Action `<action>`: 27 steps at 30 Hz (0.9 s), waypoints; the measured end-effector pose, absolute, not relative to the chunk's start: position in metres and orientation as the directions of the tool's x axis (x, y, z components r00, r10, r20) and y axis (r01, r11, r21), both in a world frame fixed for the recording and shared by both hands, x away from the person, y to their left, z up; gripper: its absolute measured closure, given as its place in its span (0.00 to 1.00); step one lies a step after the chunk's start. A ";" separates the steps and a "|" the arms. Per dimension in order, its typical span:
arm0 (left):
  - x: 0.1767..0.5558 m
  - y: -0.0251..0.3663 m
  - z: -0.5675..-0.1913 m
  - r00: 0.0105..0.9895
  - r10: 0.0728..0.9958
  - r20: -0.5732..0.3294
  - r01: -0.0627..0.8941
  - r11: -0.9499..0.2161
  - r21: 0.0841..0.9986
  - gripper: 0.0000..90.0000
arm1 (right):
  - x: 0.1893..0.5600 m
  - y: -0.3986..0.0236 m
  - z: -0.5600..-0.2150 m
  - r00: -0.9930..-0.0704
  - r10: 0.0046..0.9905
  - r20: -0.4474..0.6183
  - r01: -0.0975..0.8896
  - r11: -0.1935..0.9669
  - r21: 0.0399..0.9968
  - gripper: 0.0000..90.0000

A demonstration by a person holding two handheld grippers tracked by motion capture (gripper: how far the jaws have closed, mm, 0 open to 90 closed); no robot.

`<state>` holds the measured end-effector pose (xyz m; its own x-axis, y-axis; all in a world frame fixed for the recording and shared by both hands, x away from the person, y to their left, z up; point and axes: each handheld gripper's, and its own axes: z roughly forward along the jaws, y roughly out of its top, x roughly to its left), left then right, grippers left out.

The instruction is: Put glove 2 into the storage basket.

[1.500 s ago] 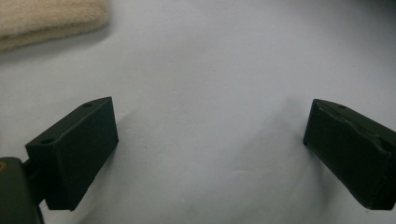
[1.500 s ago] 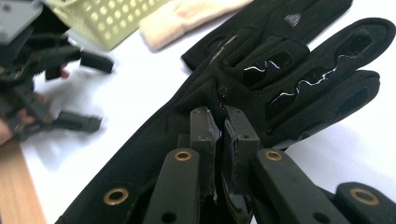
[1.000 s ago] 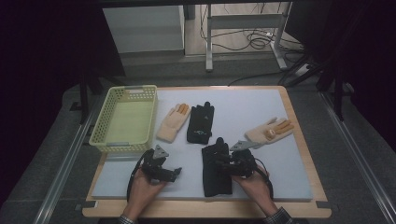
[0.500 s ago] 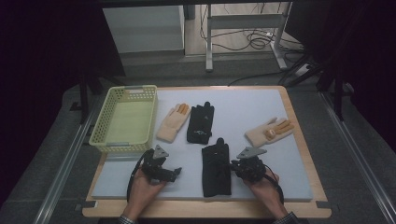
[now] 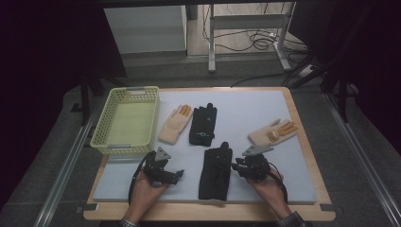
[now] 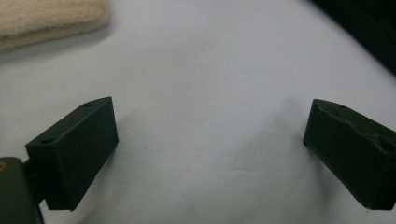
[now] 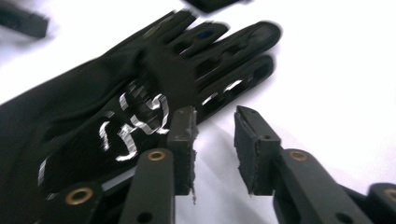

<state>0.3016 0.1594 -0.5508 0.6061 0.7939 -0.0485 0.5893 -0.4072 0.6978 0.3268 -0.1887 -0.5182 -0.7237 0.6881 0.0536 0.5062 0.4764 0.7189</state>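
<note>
Black glove lying flat on the counter near its front edge, right tool hovering just beside it, jaws just opening and pinching nothing, left tool resting spread wide over bare counter.

Your rig up close: two black handheld grippers, cables and all

Your black left gripper has chunky rectangular jaw blocks with small screw holes, your black right gripper shows brass-ringed pivots and frayed pads. Both carry a grey three-cornered plate and a looping black cable; plaid-looking cuffs at your wrists.
</note>
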 end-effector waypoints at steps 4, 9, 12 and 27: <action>0.302 0.159 -0.551 0.606 0.794 -0.049 0.589 -0.407 0.698 0.03 | 0.343 -0.187 -0.512 -0.716 0.697 0.052 0.506 0.465 0.727 0.66; 0.302 0.159 -0.551 0.606 0.794 -0.049 0.590 -0.407 0.698 0.03 | 0.365 -0.179 -0.500 -0.713 0.700 0.042 0.492 0.456 0.742 0.60; 0.302 0.159 -0.551 0.606 0.794 -0.049 0.590 -0.407 0.698 0.04 | 0.378 -0.171 -0.496 -0.718 0.693 0.069 0.500 0.445 0.743 0.59; 0.302 0.160 -0.551 0.607 0.793 -0.049 0.589 -0.408 0.697 0.04 | 0.429 -0.131 -0.502 -0.750 0.657 0.082 0.492 0.469 0.733 0.54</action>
